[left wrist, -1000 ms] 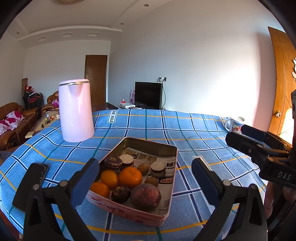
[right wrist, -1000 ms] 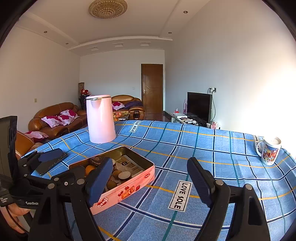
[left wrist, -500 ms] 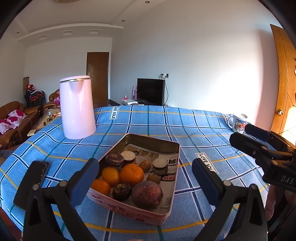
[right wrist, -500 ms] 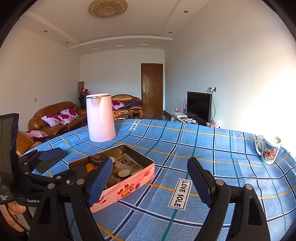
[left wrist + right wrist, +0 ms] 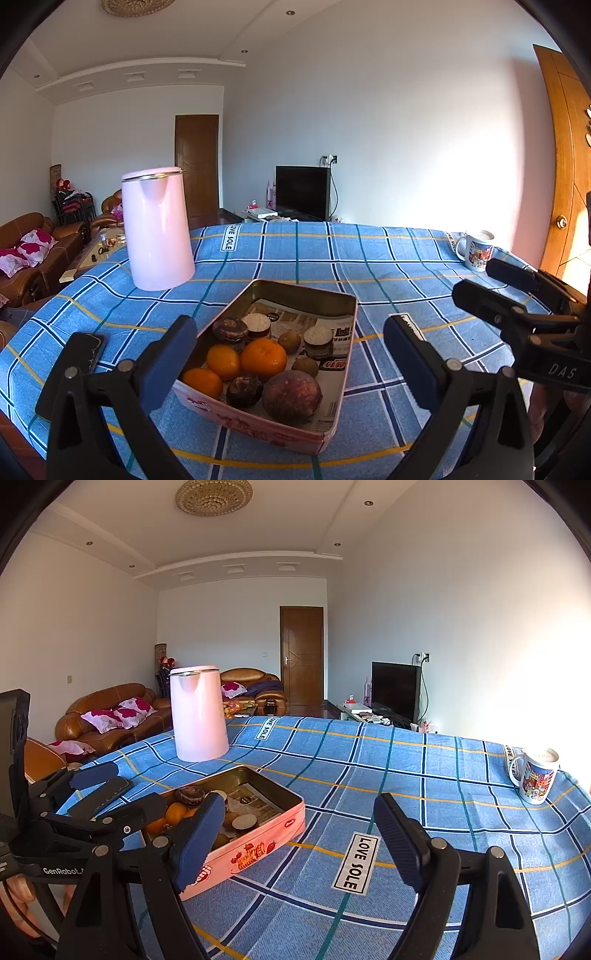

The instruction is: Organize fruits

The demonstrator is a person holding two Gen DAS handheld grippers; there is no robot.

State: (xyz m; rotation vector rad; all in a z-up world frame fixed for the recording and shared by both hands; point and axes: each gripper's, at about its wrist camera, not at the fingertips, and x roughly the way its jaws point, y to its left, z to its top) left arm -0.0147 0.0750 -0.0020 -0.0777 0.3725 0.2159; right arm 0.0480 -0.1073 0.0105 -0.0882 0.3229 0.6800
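- Hovering before the pink tin (image 5: 334, 424) of oranges (image 5: 263, 358), the left gripper (image 5: 290, 363) stays wide apart, empty.
- Right gripper (image 5: 295, 843), beside the tin, also wide; view barely shifted.

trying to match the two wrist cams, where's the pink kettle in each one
Left wrist view: the pink kettle stands upright at left of centre on the blue plaid tablecloth, beyond the fruit tin's far left corner.
Right wrist view: the pink kettle stands left of centre, again behind the fruit tin.
Shared landmark: the white printed mug at the cloth's far right edge.
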